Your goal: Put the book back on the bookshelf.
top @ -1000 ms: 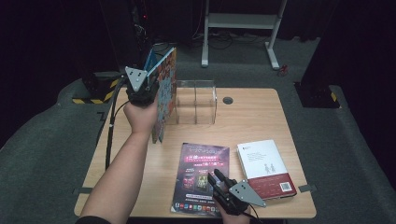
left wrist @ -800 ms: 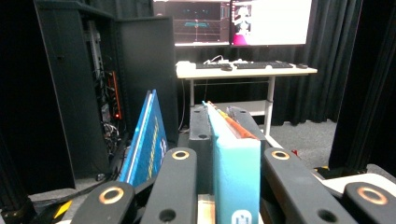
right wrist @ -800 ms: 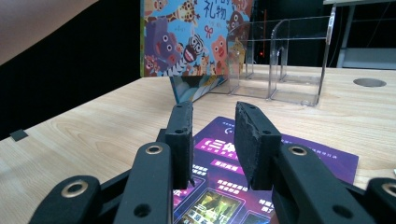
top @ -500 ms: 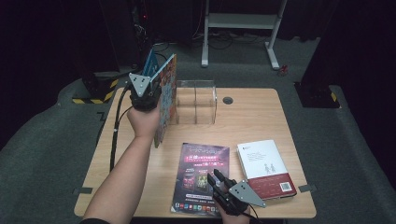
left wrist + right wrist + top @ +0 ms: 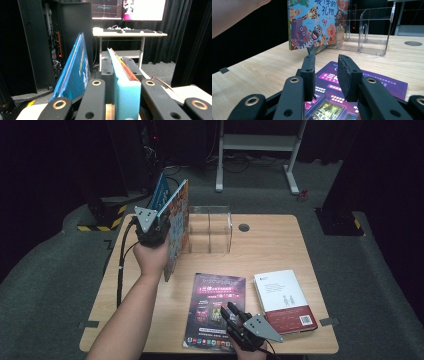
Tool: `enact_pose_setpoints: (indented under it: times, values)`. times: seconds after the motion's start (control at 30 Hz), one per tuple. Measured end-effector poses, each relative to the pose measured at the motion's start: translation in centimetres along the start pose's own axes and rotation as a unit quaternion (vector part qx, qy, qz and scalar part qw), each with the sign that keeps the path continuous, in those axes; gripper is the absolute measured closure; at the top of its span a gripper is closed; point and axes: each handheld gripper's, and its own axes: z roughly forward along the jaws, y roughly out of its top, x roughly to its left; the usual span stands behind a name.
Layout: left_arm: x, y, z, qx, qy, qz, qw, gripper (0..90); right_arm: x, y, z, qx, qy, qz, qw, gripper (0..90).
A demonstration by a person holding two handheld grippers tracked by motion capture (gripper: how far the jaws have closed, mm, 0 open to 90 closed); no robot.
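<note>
Teal book edge, left jaws: the left gripper (image 5: 117,100) is clamped on the book (image 5: 123,82), both black jaws pressed flat against its thick edge, no gap showing.
Blue cover: one cover (image 5: 75,72) splays away from the gripped part, so the jaws seem to hold most of the book but not all of it.
Book, place: held upright in the air over the table's (image 5: 270,245) far left part, picture side toward the rack (image 5: 210,227) and just beside its left wall; whether its lower corner touches the wood I cannot tell.
Change: since a second ago the left hand and book have sunk a little and drawn slightly toward the person; the grip looks the same.
Meaning: likely the lining-up step before the book slides into a rack slot. The loose cover could catch on the clear wall, so the book probably needs squaring up first.
Right jaws: the right gripper (image 5: 325,72) stands apart with nothing between its pads, hovering low over the purple leaflet (image 5: 382,86) at the near edge, unmoved across the second.
White book: lies flat (image 5: 282,300) just right of the leaflet, untouched.
</note>
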Motion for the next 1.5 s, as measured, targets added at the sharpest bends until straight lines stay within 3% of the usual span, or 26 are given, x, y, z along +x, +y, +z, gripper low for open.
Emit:
enact_pose_setpoints:
  times: [1.1, 1.5]
  values:
    - [1.2, -1.4, -3.5, 0.052, -0.011, -0.007, 0.9986, 80.3, 0.6, -0.3, 0.4, 0.012, 0.011, -0.004, 0.9999, 67.5]
    - [2.0, -1.2, -4.1, 0.082, -0.022, 0.002, 0.9964, 79.9, 0.7, -0.5, 0.6, 0.016, 0.014, -0.006, 0.9998, 67.4]
